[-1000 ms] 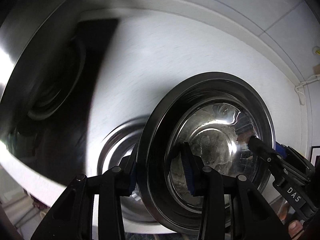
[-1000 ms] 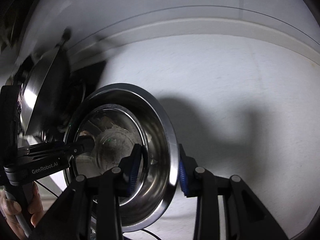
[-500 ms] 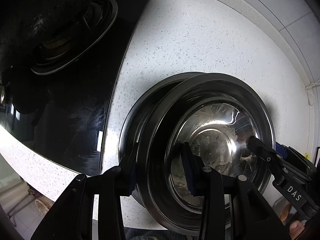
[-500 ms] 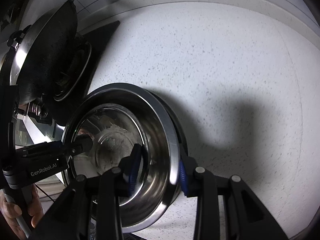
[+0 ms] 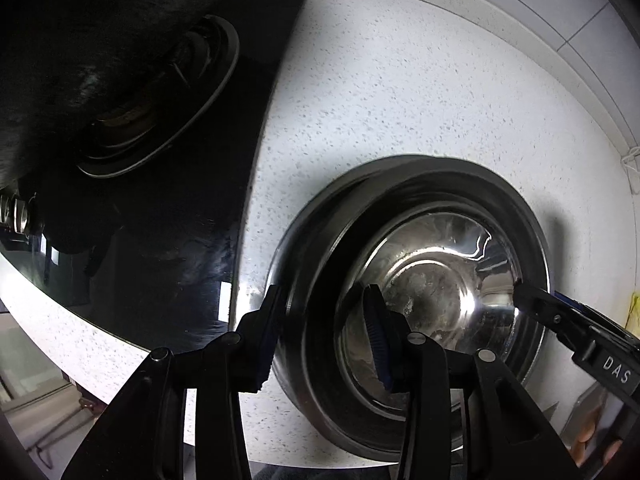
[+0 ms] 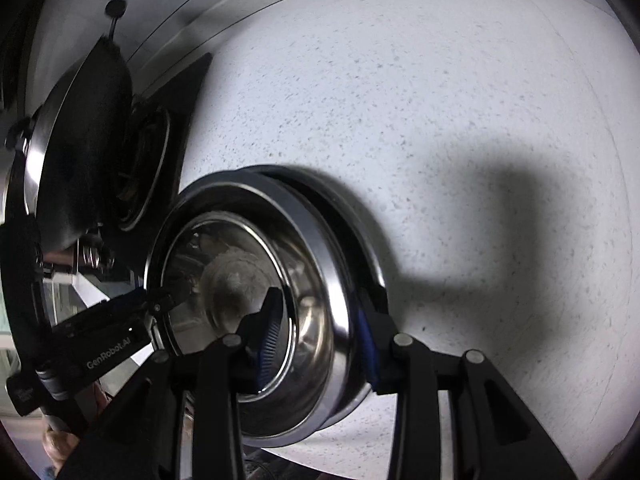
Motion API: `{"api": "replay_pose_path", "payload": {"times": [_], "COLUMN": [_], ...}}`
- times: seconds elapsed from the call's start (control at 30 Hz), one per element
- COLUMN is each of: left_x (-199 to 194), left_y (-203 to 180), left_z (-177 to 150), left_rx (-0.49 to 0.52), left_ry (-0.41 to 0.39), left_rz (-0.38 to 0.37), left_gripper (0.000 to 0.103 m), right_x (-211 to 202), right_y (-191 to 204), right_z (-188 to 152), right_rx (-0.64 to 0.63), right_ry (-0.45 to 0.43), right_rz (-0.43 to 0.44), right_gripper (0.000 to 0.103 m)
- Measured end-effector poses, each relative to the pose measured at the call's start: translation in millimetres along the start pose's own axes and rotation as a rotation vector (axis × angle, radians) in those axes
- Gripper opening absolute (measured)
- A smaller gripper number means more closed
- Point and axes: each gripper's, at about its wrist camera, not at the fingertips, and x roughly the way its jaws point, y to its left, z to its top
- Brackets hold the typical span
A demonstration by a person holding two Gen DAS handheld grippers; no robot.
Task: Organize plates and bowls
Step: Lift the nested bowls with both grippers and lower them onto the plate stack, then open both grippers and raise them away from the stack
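Observation:
A steel bowl (image 5: 440,288) is held between both grippers just above a second steel bowl (image 5: 352,192) that rests on the white counter. My left gripper (image 5: 324,328) is shut on the upper bowl's left rim, one finger inside and one outside. My right gripper (image 6: 316,332) is shut on its opposite rim (image 6: 340,304). The lower bowl's rim (image 6: 360,240) shows behind the held one. The two bowls sit nearly nested. Each gripper shows in the other's view, the right one (image 5: 576,332) and the left one (image 6: 116,332).
A black glass hob (image 5: 192,220) with a burner ring (image 5: 160,108) lies left of the bowls. A dark pan (image 6: 80,152) sits over the burner. The speckled white counter (image 6: 440,120) runs to a tiled wall (image 5: 560,8) behind.
Both grippers have lowered the held bowl toward the counter, over the second bowl, closing the gap until they almost nest. The view has steadied.

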Motion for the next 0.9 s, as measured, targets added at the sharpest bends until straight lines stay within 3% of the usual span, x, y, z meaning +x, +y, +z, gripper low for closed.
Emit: {"api": "replay_pose_path", "payload": {"times": [0.07, 0.27, 0.47, 0.7, 0.73, 0.8, 0.87, 0.9], "left_x": [-4.6, -21.5, -31.3, -55.0, -59.5, -71.8, -91.9, -96.4], "left_y": [3.7, -2.8, 7.8, -11.7, -14.2, -21.0, -29.6, -32.0], "left_z": [1.0, 6.1, 7.5, 12.6, 11.8, 9.3, 1.1, -1.2], "left_rx": [-0.002, -0.003, 0.021, 0.077, 0.081, 0.088, 0.099, 0.106], "left_ry": [-0.014, -0.037, -0.054, -0.134, -0.145, -0.181, -0.253, -0.278], "left_rz": [0.001, -0.014, -0.033, -0.028, -0.028, -0.033, -0.029, -0.027], "left_gripper": [0.05, 0.051, 0.052, 0.052, 0.052, 0.052, 0.052, 0.052], "right_x": [-5.4, -10.7, -29.4, -65.1, -70.8, -87.5, -105.6, -114.6], "right_y": [-1.6, -2.7, 3.9, 1.5, 2.6, 6.8, 15.8, 19.7], "right_z": [1.8, 7.7, 5.9, 9.4, 10.5, 6.1, -2.3, -7.8], "right_rx": [0.029, 0.055, 0.032, 0.025, 0.022, -0.006, -0.073, -0.097], "right_ry": [0.001, 0.04, -0.045, -0.179, -0.198, -0.261, -0.345, -0.379], "right_rz": [-0.022, -0.133, -0.174, -0.154, -0.155, -0.144, -0.144, -0.152], "right_gripper": [0.035, 0.035, 0.035, 0.036, 0.04, 0.061, 0.073, 0.073]}}
